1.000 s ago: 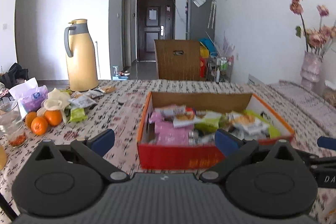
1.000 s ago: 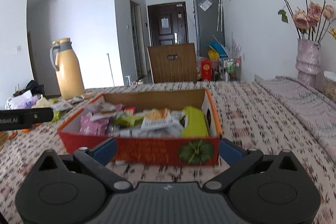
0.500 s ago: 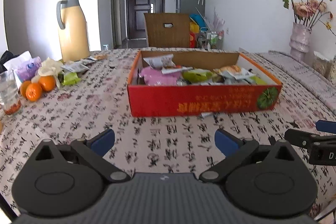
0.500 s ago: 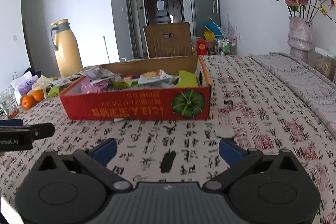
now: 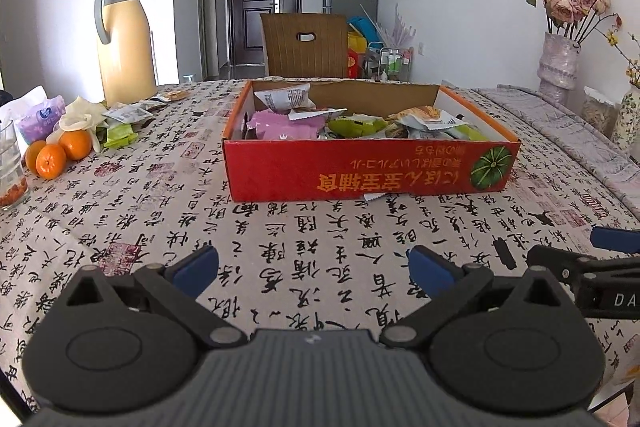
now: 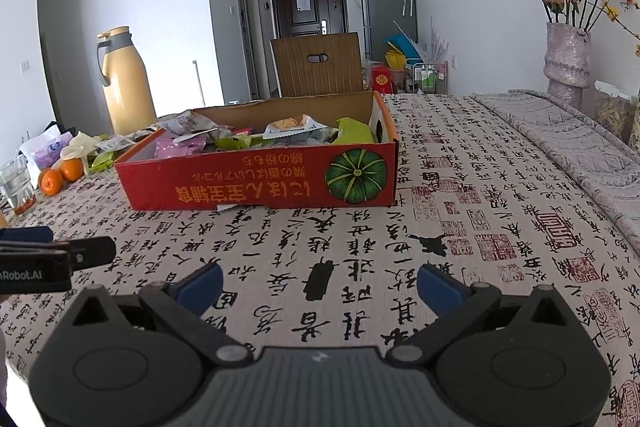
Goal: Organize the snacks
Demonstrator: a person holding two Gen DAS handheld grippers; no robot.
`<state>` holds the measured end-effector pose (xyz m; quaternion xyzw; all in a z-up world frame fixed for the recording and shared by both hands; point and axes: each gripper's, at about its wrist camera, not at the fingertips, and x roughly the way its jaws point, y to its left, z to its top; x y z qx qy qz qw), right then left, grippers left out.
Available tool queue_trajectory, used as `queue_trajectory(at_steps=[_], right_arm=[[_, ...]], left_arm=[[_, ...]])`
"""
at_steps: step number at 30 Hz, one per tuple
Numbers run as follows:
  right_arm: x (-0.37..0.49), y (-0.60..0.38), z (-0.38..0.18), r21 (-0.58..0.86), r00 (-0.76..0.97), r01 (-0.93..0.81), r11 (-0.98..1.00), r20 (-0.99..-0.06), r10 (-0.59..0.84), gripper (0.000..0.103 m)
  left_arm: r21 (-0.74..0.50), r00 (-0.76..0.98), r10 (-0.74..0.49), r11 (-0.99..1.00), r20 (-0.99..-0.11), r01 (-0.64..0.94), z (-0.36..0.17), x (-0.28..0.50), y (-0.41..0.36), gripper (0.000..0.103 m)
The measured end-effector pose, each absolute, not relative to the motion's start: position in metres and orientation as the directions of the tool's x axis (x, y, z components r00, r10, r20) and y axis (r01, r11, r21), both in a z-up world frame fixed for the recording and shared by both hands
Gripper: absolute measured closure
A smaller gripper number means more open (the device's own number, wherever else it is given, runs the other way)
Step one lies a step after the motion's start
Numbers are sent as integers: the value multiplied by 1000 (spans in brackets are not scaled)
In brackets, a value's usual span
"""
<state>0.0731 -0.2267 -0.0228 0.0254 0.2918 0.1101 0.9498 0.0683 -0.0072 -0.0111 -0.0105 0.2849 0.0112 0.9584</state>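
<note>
A red cardboard box with a green pumpkin print stands on the patterned tablecloth, filled with several snack packets. More loose snack packets lie at the far left by the oranges. My left gripper hovers open and empty over the cloth, well in front of the box. My right gripper is open and empty too, nearer the box's right end. The right gripper's finger shows at the right edge of the left wrist view; the left gripper's finger shows at the left edge of the right wrist view.
A tan thermos jug stands at the back left beside oranges, a glass and a purple bag. A vase of dried roses stands at the right edge. A wooden chair sits behind the table.
Both grippers have drawn back from the box and now sit farther from it over the cloth. The box and its snacks have not moved.
</note>
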Motion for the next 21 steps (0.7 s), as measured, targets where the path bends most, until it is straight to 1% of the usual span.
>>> queue_trajectory(at_steps=[21], right_arm=[[72, -229, -23, 113, 804, -193, 975, -552, 223, 0]], left_arm=[[-15, 834, 12, 1000, -551, -25, -13, 68, -9, 0]])
